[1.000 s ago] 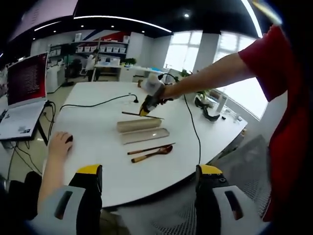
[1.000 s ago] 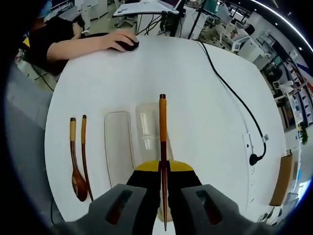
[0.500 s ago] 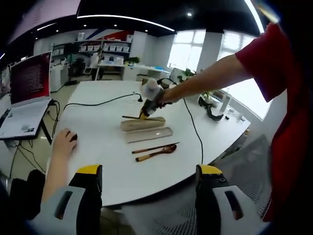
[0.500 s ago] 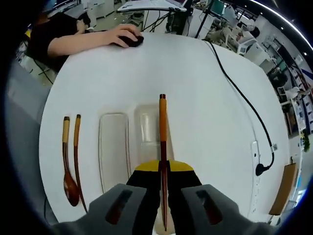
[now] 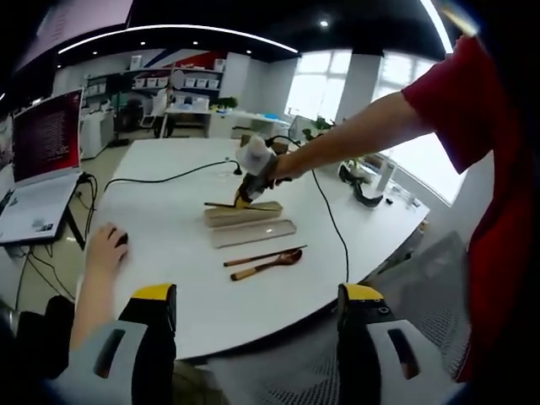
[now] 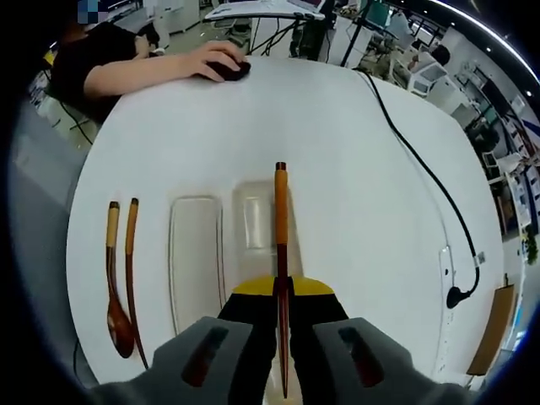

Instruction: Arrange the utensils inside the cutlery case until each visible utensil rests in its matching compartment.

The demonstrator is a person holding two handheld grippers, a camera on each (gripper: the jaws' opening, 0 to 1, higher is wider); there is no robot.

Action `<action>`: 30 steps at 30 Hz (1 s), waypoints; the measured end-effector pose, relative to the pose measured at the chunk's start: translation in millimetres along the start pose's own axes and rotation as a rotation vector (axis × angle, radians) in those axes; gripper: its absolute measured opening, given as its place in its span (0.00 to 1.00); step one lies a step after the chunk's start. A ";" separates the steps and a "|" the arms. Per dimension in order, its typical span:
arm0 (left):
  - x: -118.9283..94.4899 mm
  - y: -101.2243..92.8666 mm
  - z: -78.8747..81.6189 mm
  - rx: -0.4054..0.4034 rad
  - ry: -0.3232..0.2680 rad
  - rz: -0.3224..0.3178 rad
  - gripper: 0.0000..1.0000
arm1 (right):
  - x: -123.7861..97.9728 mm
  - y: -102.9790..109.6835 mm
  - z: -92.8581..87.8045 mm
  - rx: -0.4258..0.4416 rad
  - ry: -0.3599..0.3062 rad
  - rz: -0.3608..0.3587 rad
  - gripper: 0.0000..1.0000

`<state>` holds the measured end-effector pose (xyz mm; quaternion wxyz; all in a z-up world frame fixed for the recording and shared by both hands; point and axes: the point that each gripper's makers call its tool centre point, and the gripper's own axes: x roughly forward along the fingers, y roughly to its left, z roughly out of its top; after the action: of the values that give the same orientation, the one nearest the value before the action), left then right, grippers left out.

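Two utensils lie loose on the white table — a wooden spoon and a single chopstick side by side, well to the left of the case in your right gripper view. Your right gripper has its jaws closed tight on the other chopstick, which points straight ahead from the jaws, its orange end out over the case tray; you cannot tell from this view whether the stick touches the tray. Just left of the tray lies the case lid, flat on the table, parallel to the tray. Your left gripper hangs well back from the table edge with its jaws spread wide and nothing between them. From there you see your right gripper at the far side of the case tray, the case lid nearer, then the loose chopstick and the spoon nearest you. At the far end of the table another person's hand rests on a dark mouse — and a black cable runs across the right side of the tabletop.
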<state>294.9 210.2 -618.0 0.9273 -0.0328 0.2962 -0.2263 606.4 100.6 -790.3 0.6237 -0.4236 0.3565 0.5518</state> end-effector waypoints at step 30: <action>-13.5 8.0 -6.5 -0.013 -0.011 0.036 0.80 | 9.7 -4.8 -10.7 0.008 0.044 -0.018 0.01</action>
<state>284.7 223.8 -617.6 0.9326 -0.0348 0.2932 -0.2075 612.7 94.4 -802.6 0.6224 -0.4363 0.3685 0.5353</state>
